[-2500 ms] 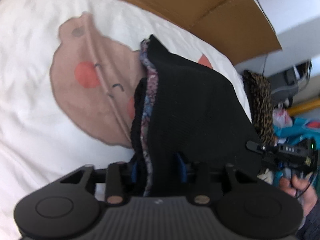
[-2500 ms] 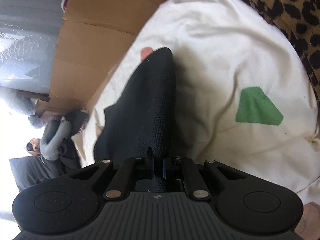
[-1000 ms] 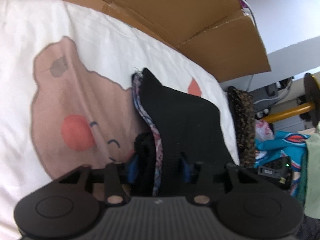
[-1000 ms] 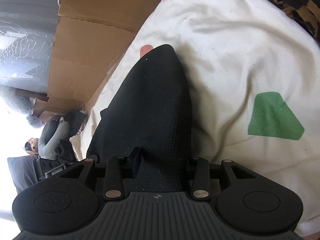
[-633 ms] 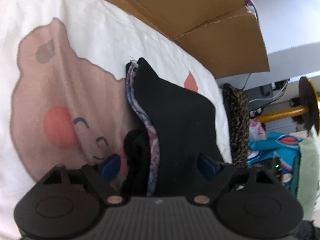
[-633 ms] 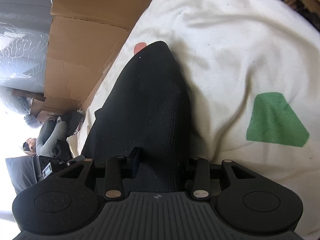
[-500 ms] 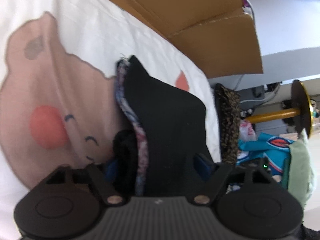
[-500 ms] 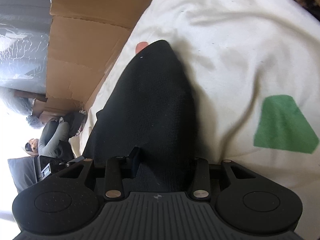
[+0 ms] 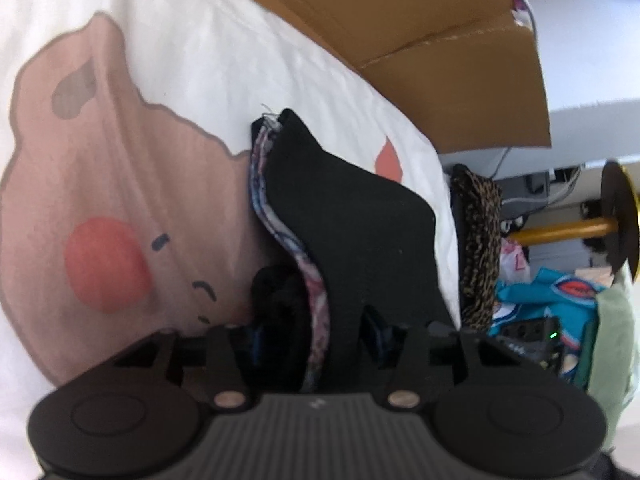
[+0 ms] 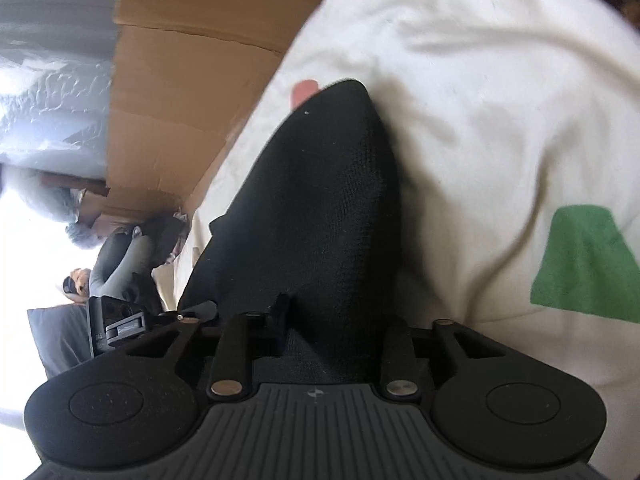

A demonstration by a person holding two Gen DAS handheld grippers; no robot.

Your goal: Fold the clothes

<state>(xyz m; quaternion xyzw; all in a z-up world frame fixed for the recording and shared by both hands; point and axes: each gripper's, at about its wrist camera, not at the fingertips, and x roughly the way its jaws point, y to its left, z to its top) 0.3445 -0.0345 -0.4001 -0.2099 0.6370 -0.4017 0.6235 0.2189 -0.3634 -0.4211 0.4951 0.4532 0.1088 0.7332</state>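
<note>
A folded black knit garment [image 9: 352,240] with a patterned purple inner layer [image 9: 276,224] lies on a white sheet printed with a brown bear face [image 9: 100,200]. My left gripper [image 9: 316,332] is shut on the thick near edge of the bundle, with blue pads on both sides. In the right wrist view the same black garment [image 10: 320,200] runs away from me over the cream sheet [image 10: 480,100]. My right gripper [image 10: 332,320] stands open around its end. The left fingertip [image 10: 282,304] shows, and fabric covers the right one.
Brown cardboard [image 9: 400,20] stands along the far edge of the bed, also the cardboard [image 10: 180,100] at upper left. A leopard-print cloth [image 9: 480,240] lies at the bed's right edge, with clutter and a blue bag [image 9: 560,292] beyond. A green patch [image 10: 588,260] marks the sheet.
My left gripper opened wide about half a second ago and has closed again on the bundle. My right gripper let go of its tight pinch earlier and has stayed open.
</note>
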